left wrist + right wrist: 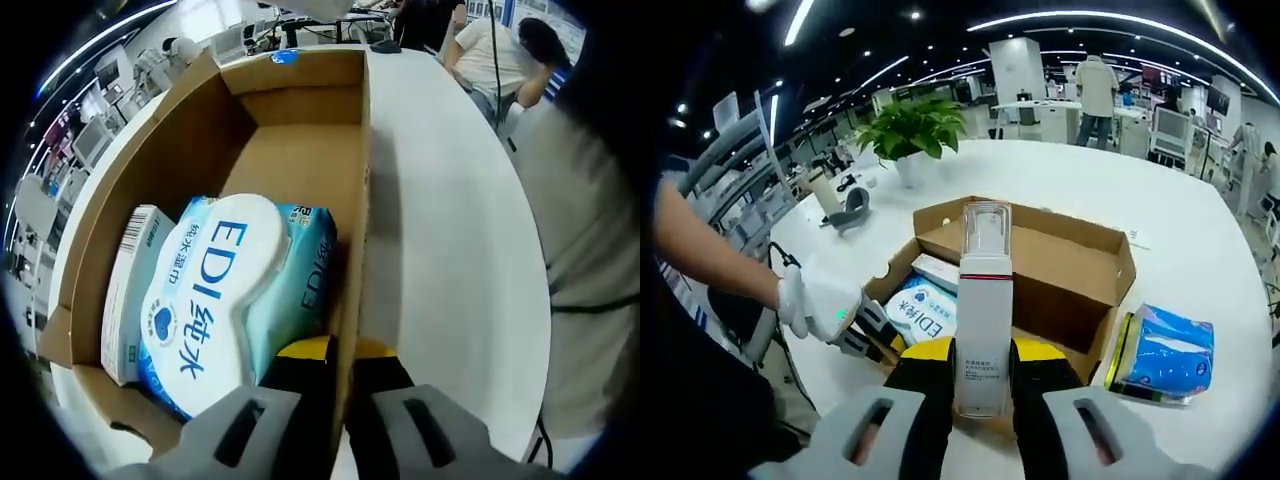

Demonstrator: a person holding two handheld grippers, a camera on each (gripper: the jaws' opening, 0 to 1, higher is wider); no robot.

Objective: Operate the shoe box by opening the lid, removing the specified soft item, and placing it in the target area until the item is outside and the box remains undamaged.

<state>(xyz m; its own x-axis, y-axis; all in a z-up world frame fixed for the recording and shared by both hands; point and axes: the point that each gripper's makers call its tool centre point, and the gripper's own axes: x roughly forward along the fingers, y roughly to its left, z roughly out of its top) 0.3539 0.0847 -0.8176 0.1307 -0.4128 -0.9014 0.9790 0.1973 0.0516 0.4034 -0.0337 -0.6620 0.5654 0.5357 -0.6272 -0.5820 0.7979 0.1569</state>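
In the right gripper view, my right gripper (981, 385) is clenching a white pump bottle (983, 320) upright between its jaws, lifted above the near edge of the open cardboard box (1080, 262). My left gripper (868, 325), coming in from the left in a gloved hand (812, 300), is pinching the box's near-left wall.

In the left gripper view, that left gripper (342, 385) is straddling the box wall (352, 240), one jaw inside and one outside, closed on the cardboard. Just beyond the inner jaw, the blue EDI wet wipes pack (225, 295) is lying inside the box, with a small white carton (130, 290) touching its side.

Outside the box, a blue tissue pack (1165, 352) is resting on the white table (1080, 180). Farther off, a potted plant (912, 130) is standing.
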